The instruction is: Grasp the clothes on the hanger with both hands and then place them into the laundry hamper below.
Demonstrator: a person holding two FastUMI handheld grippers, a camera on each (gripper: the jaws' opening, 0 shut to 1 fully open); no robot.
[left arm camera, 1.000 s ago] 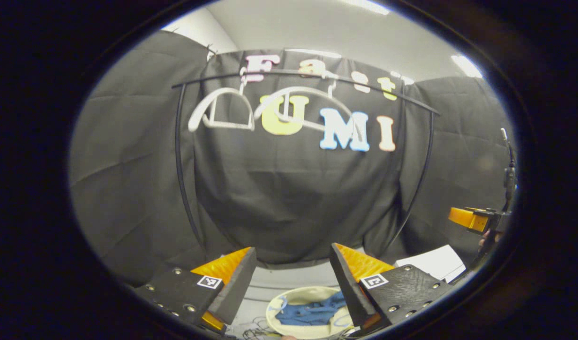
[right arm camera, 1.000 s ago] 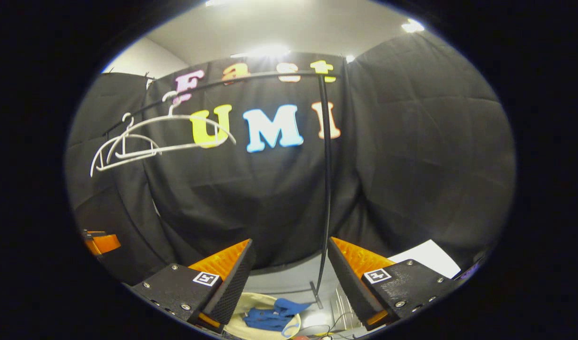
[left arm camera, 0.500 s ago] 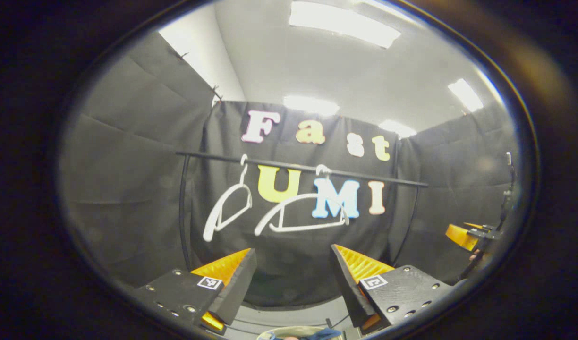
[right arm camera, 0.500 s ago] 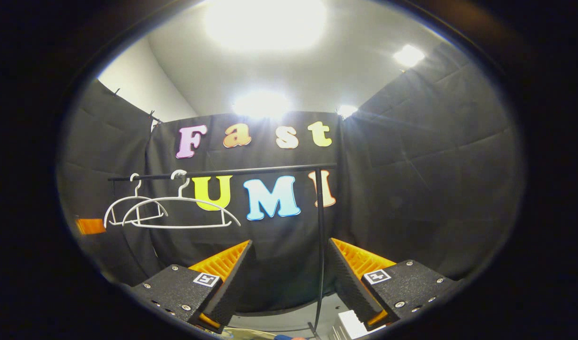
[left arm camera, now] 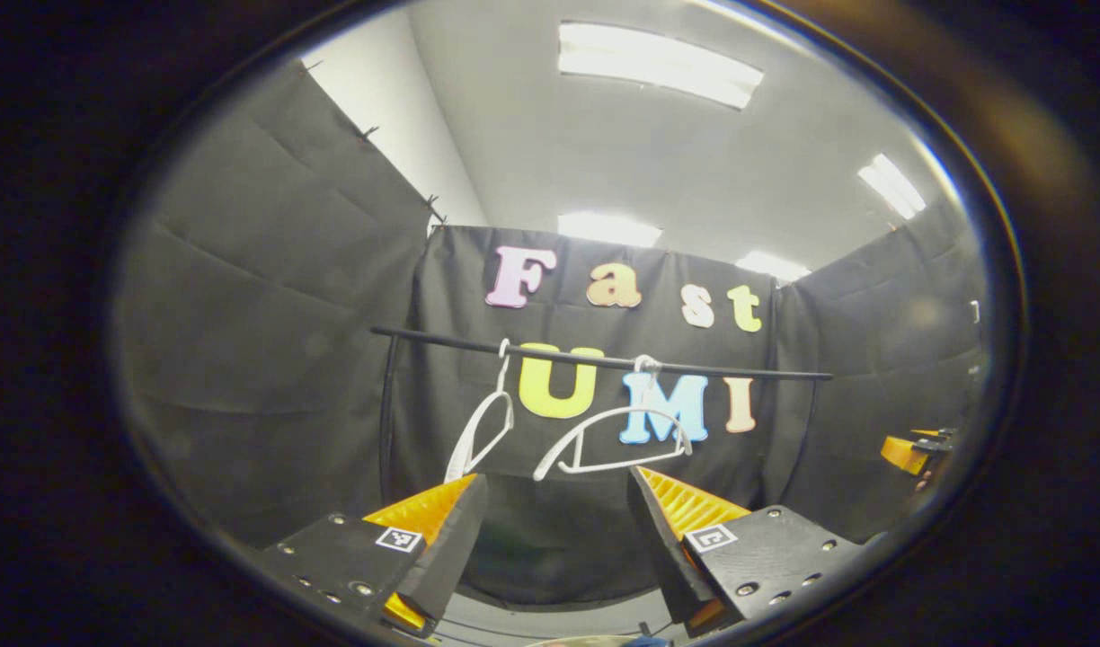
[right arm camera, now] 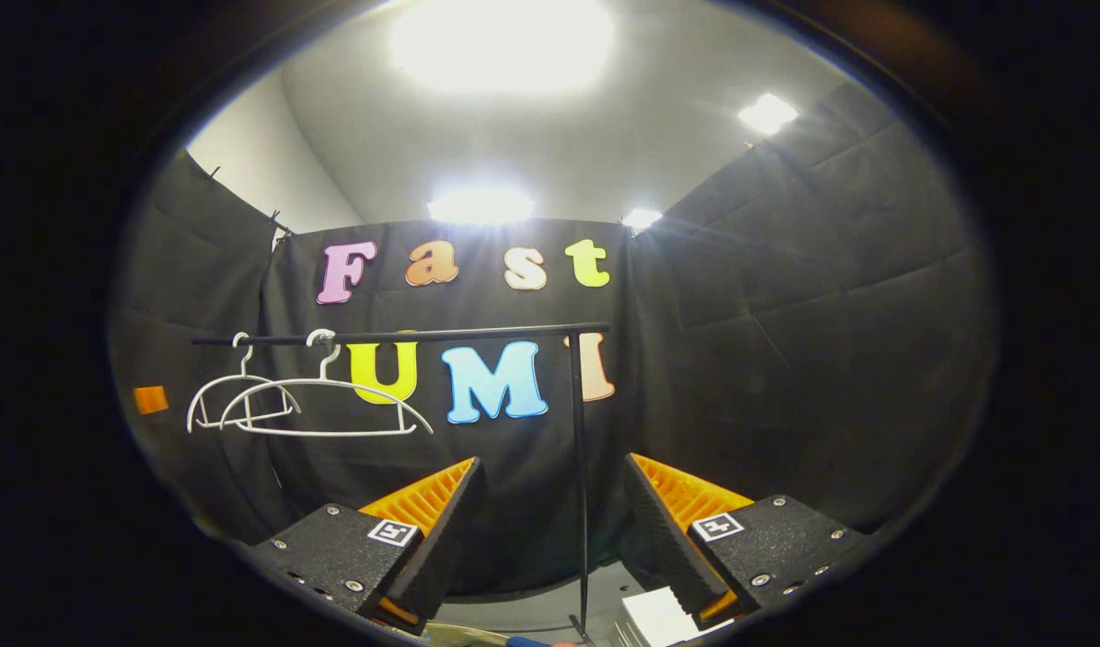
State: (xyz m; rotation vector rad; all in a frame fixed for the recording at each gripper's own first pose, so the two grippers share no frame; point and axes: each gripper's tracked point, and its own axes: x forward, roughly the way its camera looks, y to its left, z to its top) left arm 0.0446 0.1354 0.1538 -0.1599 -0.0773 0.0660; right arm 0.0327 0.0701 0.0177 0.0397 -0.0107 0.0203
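Note:
Two bare white hangers (left arm camera: 622, 465) hang from a black rail (left arm camera: 604, 362) ahead of my left gripper (left arm camera: 554, 548), which is open and holds nothing. At the very bottom edge a sliver of the hamper rim (left arm camera: 586, 641) shows with a scrap of blue clothing (left arm camera: 644, 642). In the right gripper view the same hangers (right arm camera: 325, 434) hang at the rail's (right arm camera: 442, 334) left end, up and to the left of my right gripper (right arm camera: 550, 539), open and empty. A bit of blue cloth (right arm camera: 523, 642) peeks in below it.
The rail's black upright post (right arm camera: 579, 467) stands just ahead between the right gripper's fingers. A white flat object (right arm camera: 662, 618) lies on the floor by the post. The right gripper (left arm camera: 909, 449) shows at the far right of the left gripper view. Black cloth walls close in all sides.
Both grippers have tilted upward and pulled back from the rack. The hamper with the blue clothes has slid to the bottom edge; rail and hangers sit lower, and the ceiling fills the top.

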